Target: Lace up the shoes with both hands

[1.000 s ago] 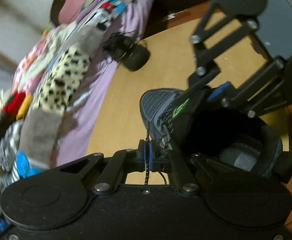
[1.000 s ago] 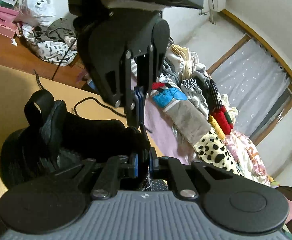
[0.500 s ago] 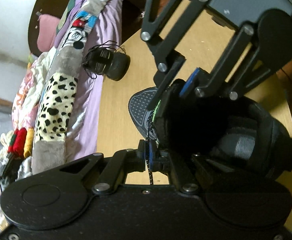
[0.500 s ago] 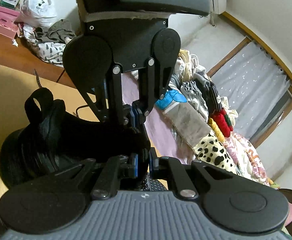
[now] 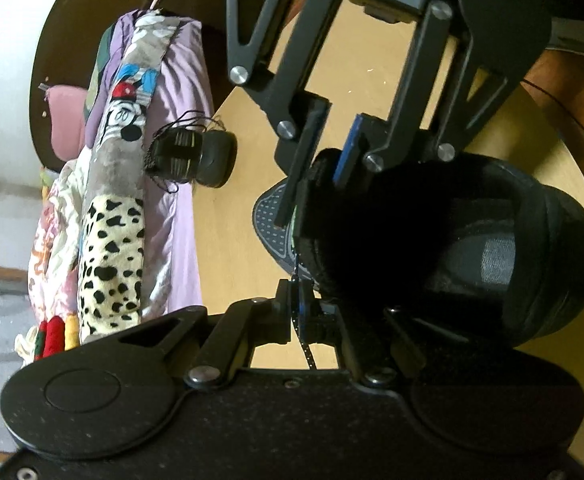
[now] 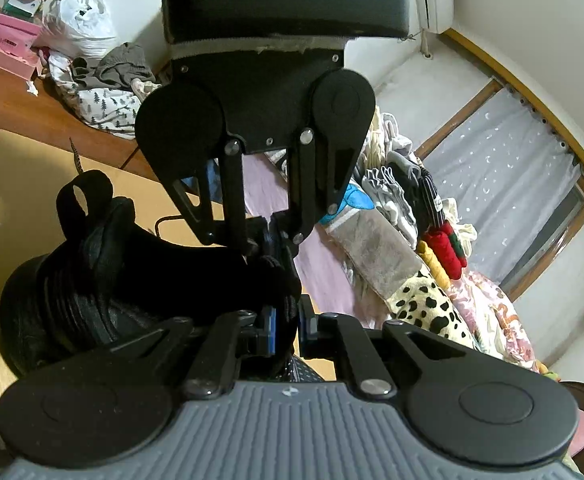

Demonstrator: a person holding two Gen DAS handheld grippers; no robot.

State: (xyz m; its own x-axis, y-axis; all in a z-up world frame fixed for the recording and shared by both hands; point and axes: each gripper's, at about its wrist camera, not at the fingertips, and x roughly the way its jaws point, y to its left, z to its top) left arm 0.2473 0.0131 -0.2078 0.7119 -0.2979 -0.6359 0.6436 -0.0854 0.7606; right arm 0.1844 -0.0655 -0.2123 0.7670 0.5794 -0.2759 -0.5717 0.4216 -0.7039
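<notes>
Left gripper [image 5: 300, 307] has rolled since earlier frame; clamped on speckled lace [image 5: 304, 340]. Right gripper [image 6: 285, 326] unmoved, pinching tongue [image 6: 279, 280] of black sneaker [image 6: 91, 280], at 12 o'clock on wooden table [image 5: 227, 248].

You can't see most of the black mesh shoe's [image 5: 532, 248] lace holes, because the other black two-finger gripper [image 5: 324, 184] covers them, and the thin dotted black lace [image 5: 307, 346] runs out of sight under your tool.
</notes>
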